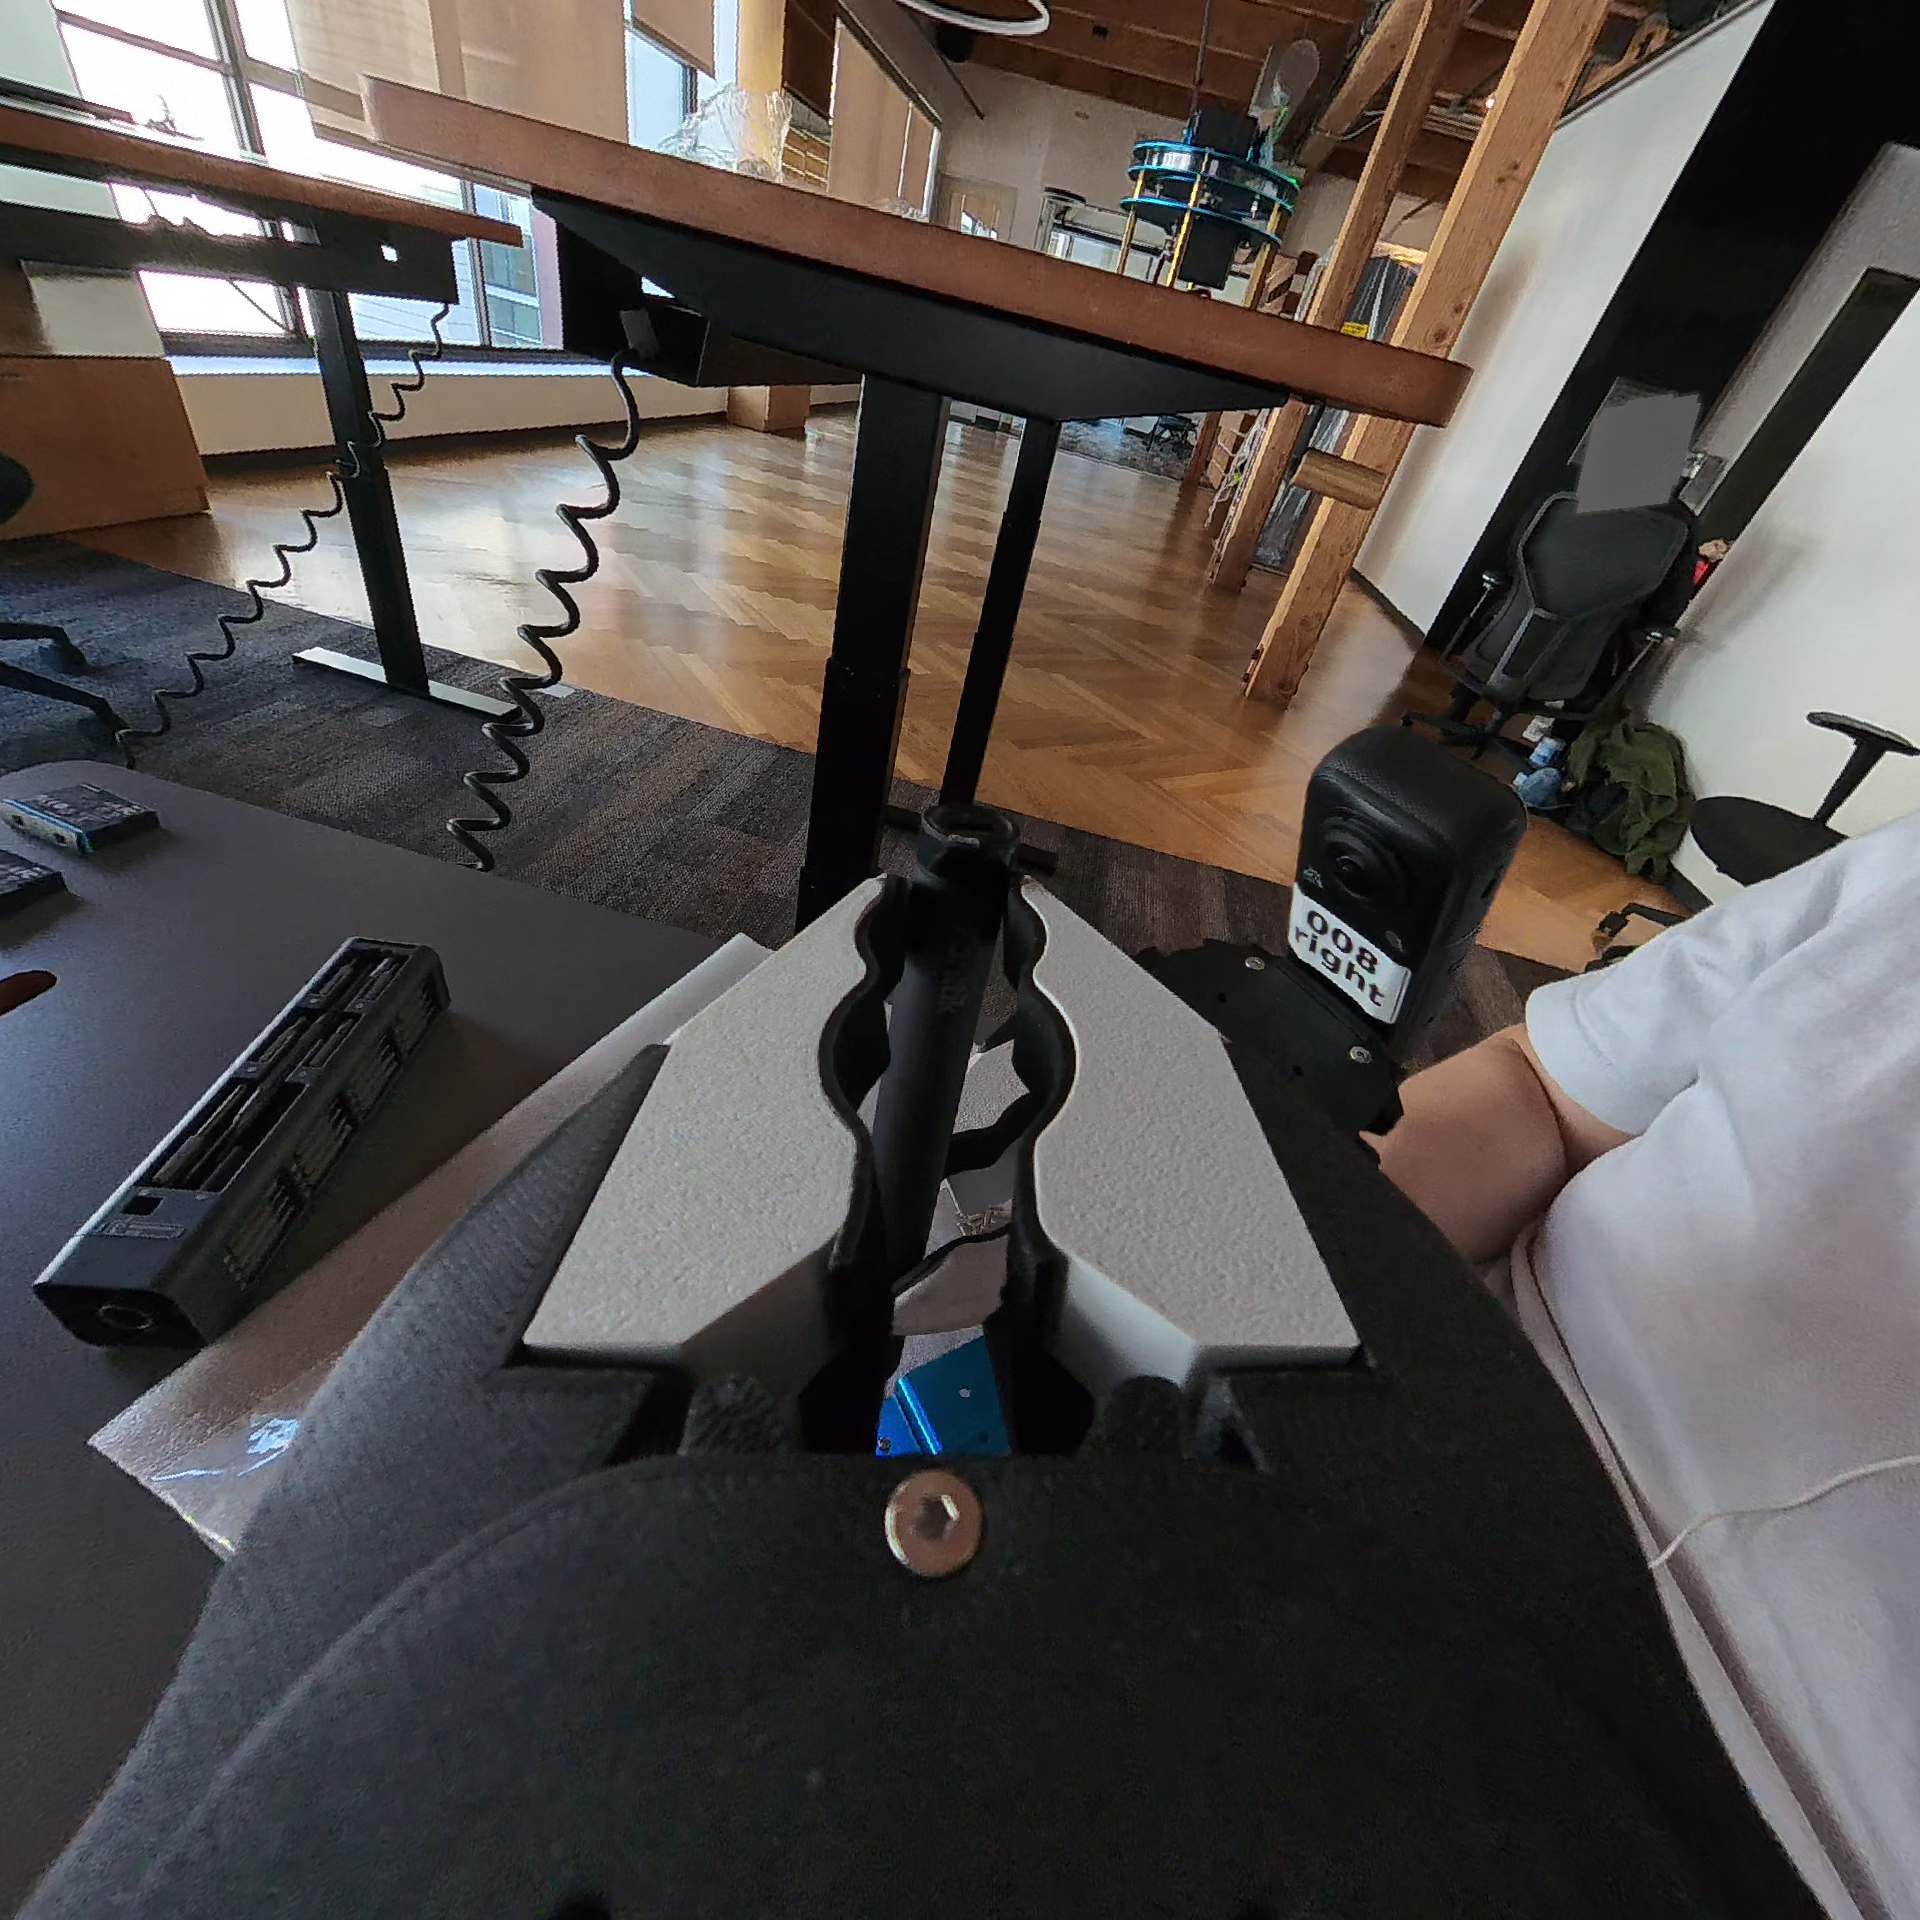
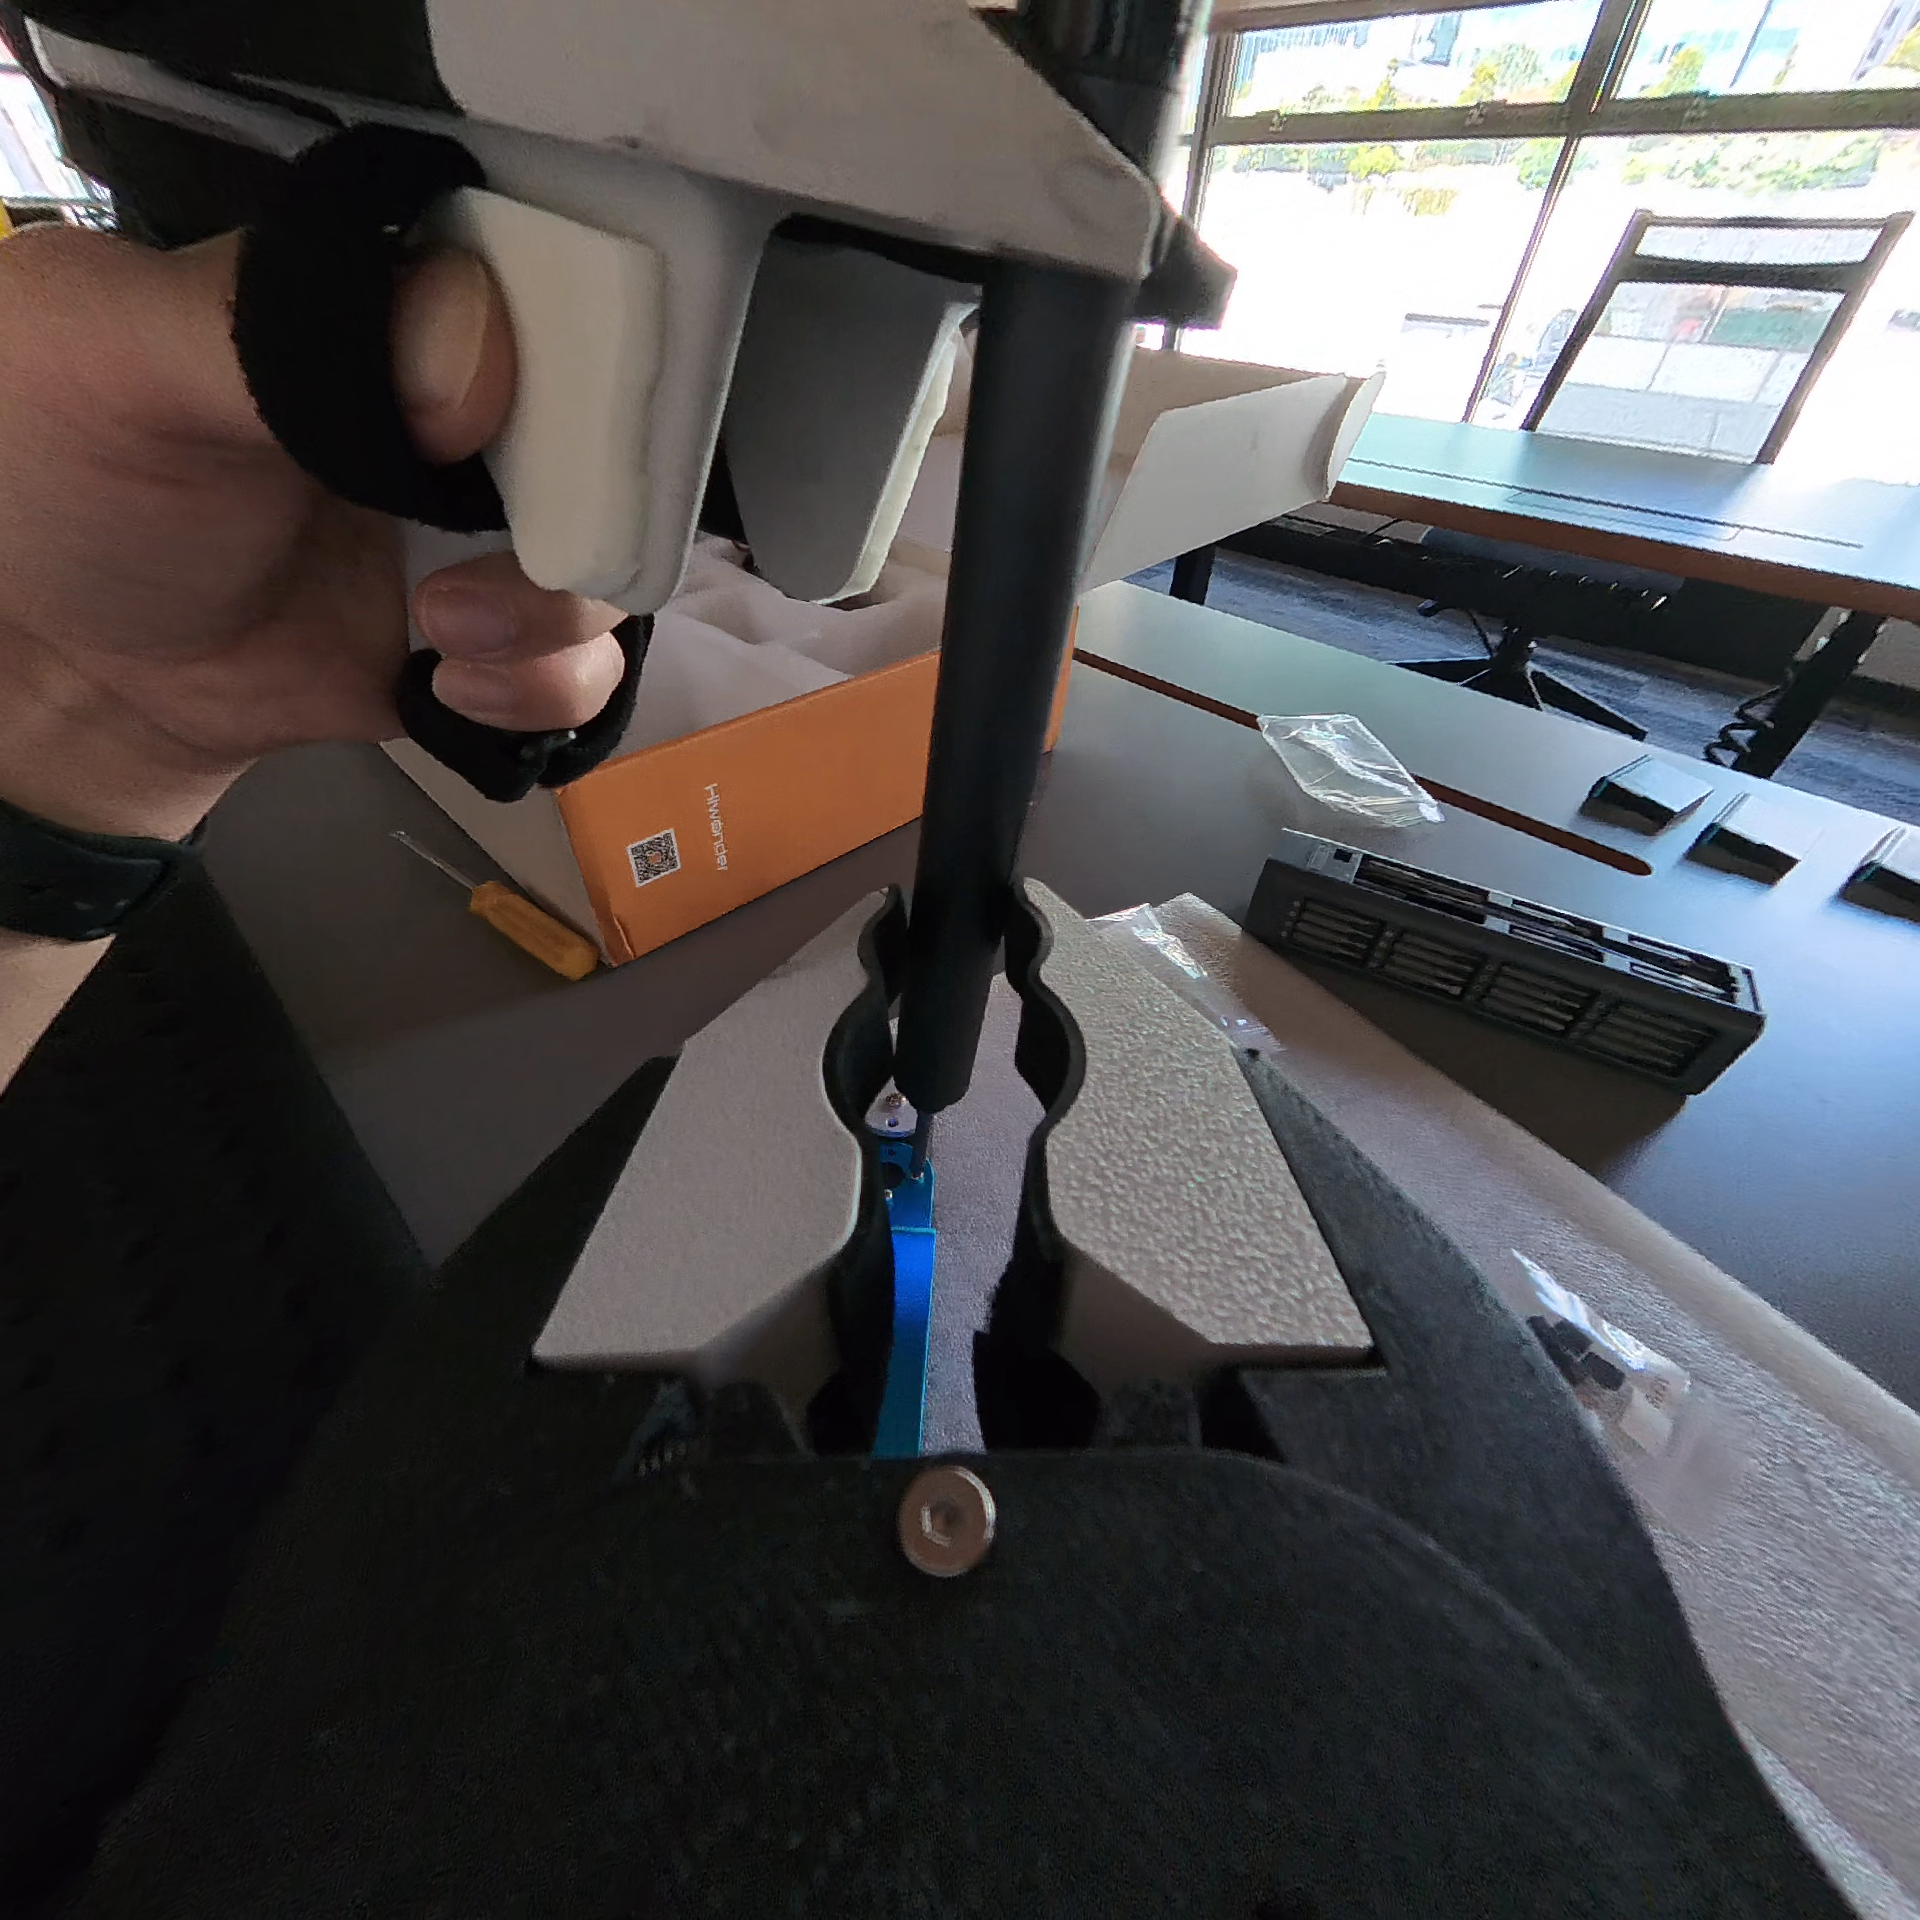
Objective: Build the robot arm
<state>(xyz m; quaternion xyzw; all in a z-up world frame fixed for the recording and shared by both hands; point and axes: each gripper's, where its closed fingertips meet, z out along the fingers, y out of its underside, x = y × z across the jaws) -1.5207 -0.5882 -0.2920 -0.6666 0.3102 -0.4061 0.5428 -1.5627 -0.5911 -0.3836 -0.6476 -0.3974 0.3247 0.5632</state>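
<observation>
Firmly, the left claw (image 1: 951, 1049) grips a black screwdriver (image 1: 920, 1039) between its pads, the shaft running down through the jaws. Seen from the right wrist, its tip meets a small screw on a blue metal bracket (image 2: 906, 1309), which the right claw (image 2: 951, 1049) holds narrowly, the bracket against its left pad. On the dark worktop (image 2: 1818, 1101) lie a bit case (image 2: 1507, 987), an open orange box (image 2: 790, 790), a yellow screwdriver (image 2: 530, 925) and white foam (image 2: 1766, 1507).

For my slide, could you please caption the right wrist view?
Right hand-held gripper grips blue bracket; black screwdriver meets its screw.
</observation>
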